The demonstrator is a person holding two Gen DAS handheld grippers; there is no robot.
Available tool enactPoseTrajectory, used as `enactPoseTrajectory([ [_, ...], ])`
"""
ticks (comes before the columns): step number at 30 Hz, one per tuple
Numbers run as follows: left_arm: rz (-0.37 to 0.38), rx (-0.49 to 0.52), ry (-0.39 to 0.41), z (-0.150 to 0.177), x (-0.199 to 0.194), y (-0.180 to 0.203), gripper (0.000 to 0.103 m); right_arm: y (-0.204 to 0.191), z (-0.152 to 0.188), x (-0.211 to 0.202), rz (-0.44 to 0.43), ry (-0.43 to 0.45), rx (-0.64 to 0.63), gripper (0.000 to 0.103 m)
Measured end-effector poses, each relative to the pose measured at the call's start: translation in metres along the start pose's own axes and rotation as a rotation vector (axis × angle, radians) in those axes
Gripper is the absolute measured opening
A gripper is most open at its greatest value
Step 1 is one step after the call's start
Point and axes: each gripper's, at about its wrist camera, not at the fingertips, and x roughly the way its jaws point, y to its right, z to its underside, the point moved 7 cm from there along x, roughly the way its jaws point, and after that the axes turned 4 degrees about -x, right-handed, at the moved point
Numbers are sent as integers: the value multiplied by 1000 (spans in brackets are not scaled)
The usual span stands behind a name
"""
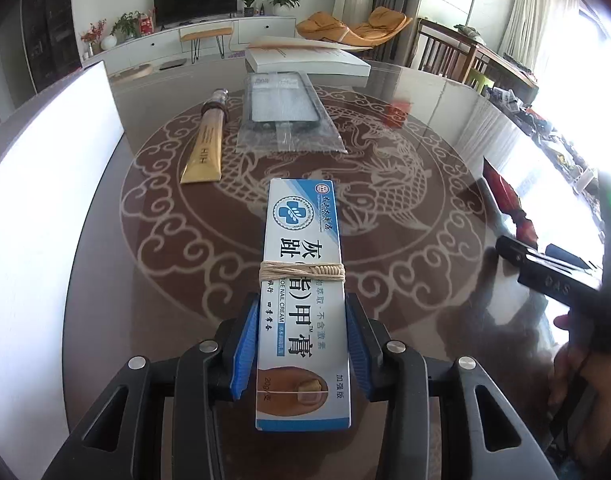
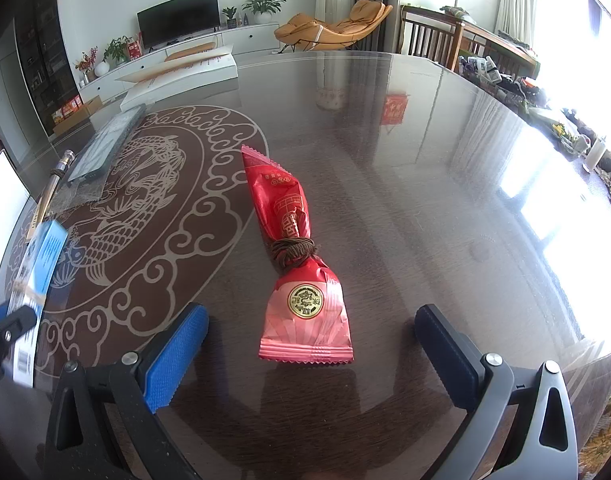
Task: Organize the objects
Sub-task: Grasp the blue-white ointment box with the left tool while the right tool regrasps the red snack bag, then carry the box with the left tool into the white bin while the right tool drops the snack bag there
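My left gripper (image 1: 302,344) is shut on a white and blue toe nail cream box (image 1: 301,264) with string tied round its middle, held just above the table. The box also shows at the far left of the right wrist view (image 2: 33,276). My right gripper (image 2: 311,344) is open, its blue pads either side of the near end of a red packet (image 2: 301,280) tied with brown cord, lying on the table. The packet is partly visible in the left wrist view (image 1: 509,208), as is the right gripper (image 1: 545,268).
A gold tube (image 1: 207,140) and a bagged dark phone case (image 1: 283,108) lie beyond the box. A white book (image 1: 305,60) lies at the table's far edge. A white board (image 1: 45,200) stands at left. The glass-topped table (image 2: 405,160) carries a dragon pattern.
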Motion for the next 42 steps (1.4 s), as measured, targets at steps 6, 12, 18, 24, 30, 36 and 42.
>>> enactPoseTrajectory([
  [6,-58,30,-24,13,3,-10,88,0,0,0,-4,0,-1,103],
  [12,-88,70,9,15,6,-9,98,14,1,-13,-181,38,123,103],
  [18,-83,68,-2,15,8,-10,103,8,-1,-16,-262,-15,135,103],
  [24,-69,95,-33,17,7,-9,103,-22,-25,3,-161,-109,-97,84],
  [30,-60,123,15,20,-9,-6,41,-23,-16,-2,-107,-138,-129,29],
  [36,-37,81,38,19,-23,-12,41,-32,2,-32,-202,-112,-71,29],
  [42,18,8,144,1,-78,-23,41,-71,-11,-74,-297,-58,-79,29],
])
